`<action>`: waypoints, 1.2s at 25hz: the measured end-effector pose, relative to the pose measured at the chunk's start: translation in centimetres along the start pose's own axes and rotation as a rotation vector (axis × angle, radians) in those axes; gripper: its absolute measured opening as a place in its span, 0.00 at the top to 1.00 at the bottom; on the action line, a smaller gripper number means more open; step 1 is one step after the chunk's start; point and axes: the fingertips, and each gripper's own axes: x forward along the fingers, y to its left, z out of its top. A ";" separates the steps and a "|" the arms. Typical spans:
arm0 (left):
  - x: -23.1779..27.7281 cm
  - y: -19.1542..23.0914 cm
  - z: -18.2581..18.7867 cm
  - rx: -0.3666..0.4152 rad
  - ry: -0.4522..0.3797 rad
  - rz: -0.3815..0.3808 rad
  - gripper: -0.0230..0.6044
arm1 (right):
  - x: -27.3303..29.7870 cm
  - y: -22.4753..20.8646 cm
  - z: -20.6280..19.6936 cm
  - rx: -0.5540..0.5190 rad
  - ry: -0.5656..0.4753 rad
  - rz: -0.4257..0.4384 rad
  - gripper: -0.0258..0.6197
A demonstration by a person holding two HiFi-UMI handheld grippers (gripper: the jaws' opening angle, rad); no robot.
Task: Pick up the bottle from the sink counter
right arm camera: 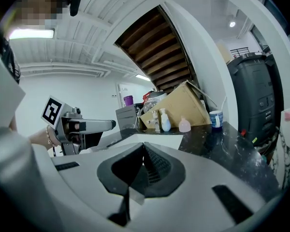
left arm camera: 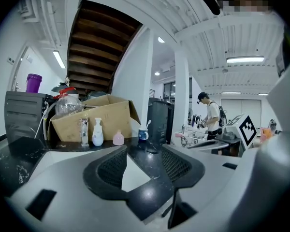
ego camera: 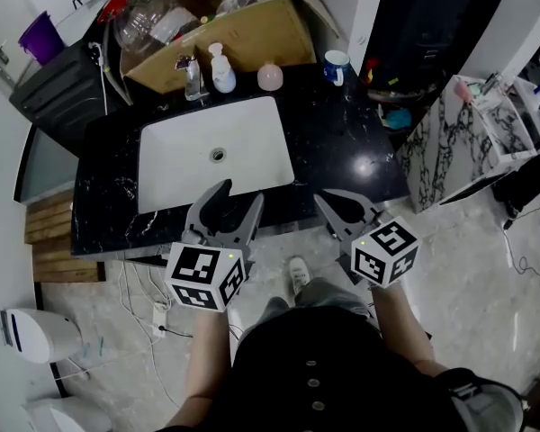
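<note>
Gaping, left fingers empty; right fingers together

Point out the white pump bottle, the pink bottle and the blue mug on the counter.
white pump bottle [ego camera: 223, 80], head view, on its body.
pink bottle [ego camera: 270, 77], head view, on its round body.
blue mug [ego camera: 335, 71], head view, on its side.

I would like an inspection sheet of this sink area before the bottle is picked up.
Surface: black counter with a white sink set in it.
Job's things: white pump bottle and pink bottle upright behind the sink, untouched.
Clutter: tap, mug, cardboard box.
Tools: left tool open, empty; right tool shut, empty; both apart from the bottles.
Cables: white cables on the floor under the counter.
Surroundings: toilet, purple bucket, a person far off.
</note>
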 end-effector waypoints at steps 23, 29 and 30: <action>12.2 3.7 0.9 -0.055 0.027 0.014 0.60 | 8.5 -8.1 2.0 -0.047 0.077 0.120 0.96; 13.0 4.5 0.5 -0.070 0.042 0.026 0.60 | 9.7 -8.8 2.2 -0.040 0.079 0.131 0.96; 13.1 4.7 0.4 -0.073 0.045 0.029 0.60 | 9.8 -8.9 2.2 -0.039 0.081 0.134 0.96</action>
